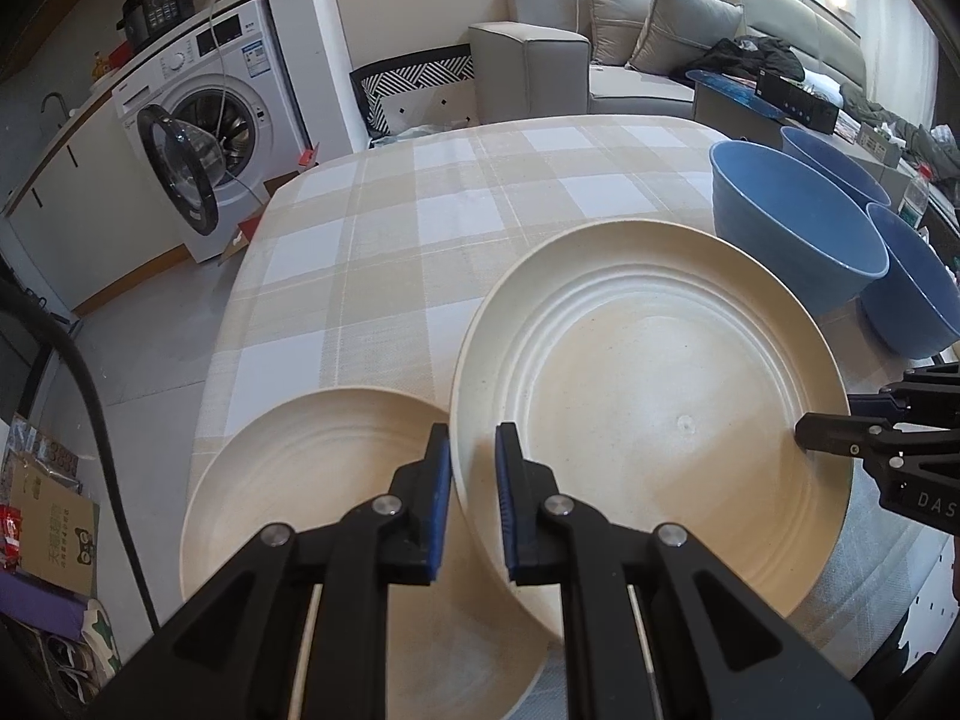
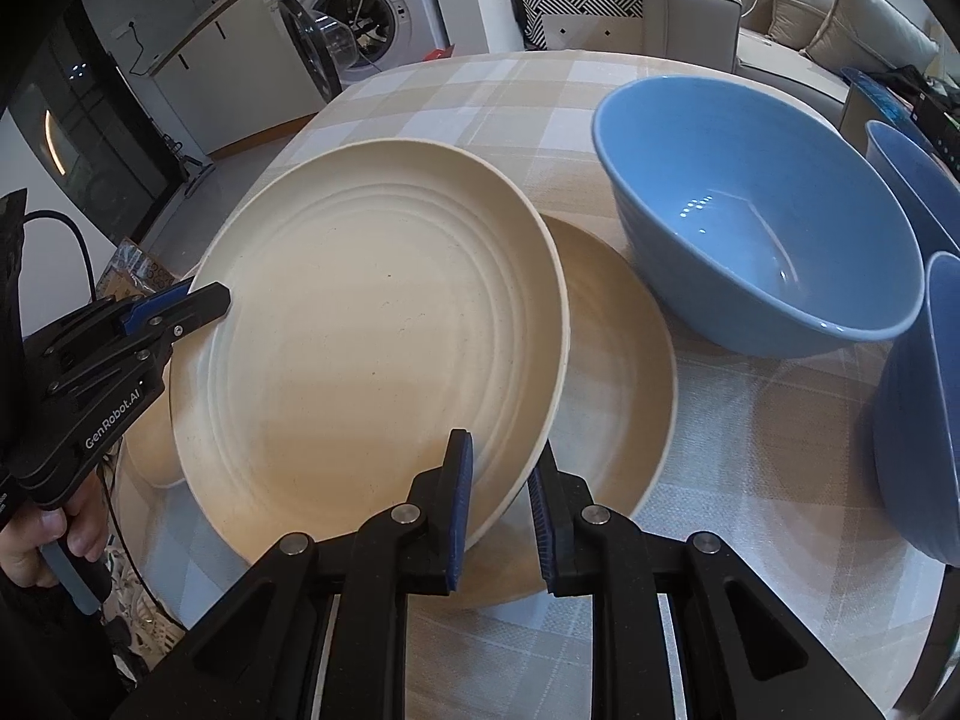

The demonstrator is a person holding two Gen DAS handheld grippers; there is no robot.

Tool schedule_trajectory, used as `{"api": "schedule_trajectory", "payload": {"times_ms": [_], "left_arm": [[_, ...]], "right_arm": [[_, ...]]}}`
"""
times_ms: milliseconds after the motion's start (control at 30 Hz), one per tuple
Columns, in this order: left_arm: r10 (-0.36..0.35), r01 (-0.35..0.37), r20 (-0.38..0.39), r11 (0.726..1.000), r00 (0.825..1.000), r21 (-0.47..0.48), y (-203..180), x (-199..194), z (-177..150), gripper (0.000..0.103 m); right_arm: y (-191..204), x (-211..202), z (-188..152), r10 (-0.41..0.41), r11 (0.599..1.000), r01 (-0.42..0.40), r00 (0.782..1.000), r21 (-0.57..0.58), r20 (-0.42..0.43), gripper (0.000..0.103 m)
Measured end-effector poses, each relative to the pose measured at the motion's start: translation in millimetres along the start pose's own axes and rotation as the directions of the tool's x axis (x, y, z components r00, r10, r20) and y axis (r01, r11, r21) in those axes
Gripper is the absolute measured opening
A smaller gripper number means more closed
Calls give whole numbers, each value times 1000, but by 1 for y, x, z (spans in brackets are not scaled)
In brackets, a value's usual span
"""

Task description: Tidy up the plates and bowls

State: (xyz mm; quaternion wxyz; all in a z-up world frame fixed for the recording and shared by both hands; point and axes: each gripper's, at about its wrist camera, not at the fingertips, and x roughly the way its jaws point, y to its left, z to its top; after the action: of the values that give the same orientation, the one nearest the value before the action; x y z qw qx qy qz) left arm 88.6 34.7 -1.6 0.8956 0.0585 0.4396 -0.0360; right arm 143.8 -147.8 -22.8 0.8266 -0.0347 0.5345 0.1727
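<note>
A cream ridged plate (image 1: 654, 414) (image 2: 372, 360) is held tilted above the checked table by both grippers. My left gripper (image 1: 473, 498) (image 2: 210, 303) is shut on its left rim. My right gripper (image 2: 501, 510) (image 1: 807, 432) is shut on its opposite rim. A second cream plate (image 2: 624, 372) lies on the table under its right side. A third cream plate (image 1: 300, 480) (image 2: 150, 450) lies to the left. Three blue bowls (image 1: 792, 228) (image 1: 918, 282) (image 1: 834, 162) (image 2: 756, 210) stand at the right.
The round table (image 1: 420, 228) has a beige checked cloth. A washing machine (image 1: 204, 120) with its door open stands to the left beyond the table. A grey sofa (image 1: 600, 60) with cushions is behind. Boxes and bags (image 1: 54, 522) lie on the floor at left.
</note>
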Motion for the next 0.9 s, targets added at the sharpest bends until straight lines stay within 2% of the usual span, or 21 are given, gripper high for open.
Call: {"api": "schedule_trajectory", "payload": {"times_ms": [567, 900], "left_arm": [[-20, 22, -25, 997, 999, 70, -24, 21, 16, 12], [-8, 12, -35, 995, 999, 101, -31, 30, 18, 13]], "right_arm": [[-14, -7, -11, -47, 999, 47, 999, 16, -10, 19], [-15, -5, -7, -55, 998, 55, 998, 9, -13, 20]]}}
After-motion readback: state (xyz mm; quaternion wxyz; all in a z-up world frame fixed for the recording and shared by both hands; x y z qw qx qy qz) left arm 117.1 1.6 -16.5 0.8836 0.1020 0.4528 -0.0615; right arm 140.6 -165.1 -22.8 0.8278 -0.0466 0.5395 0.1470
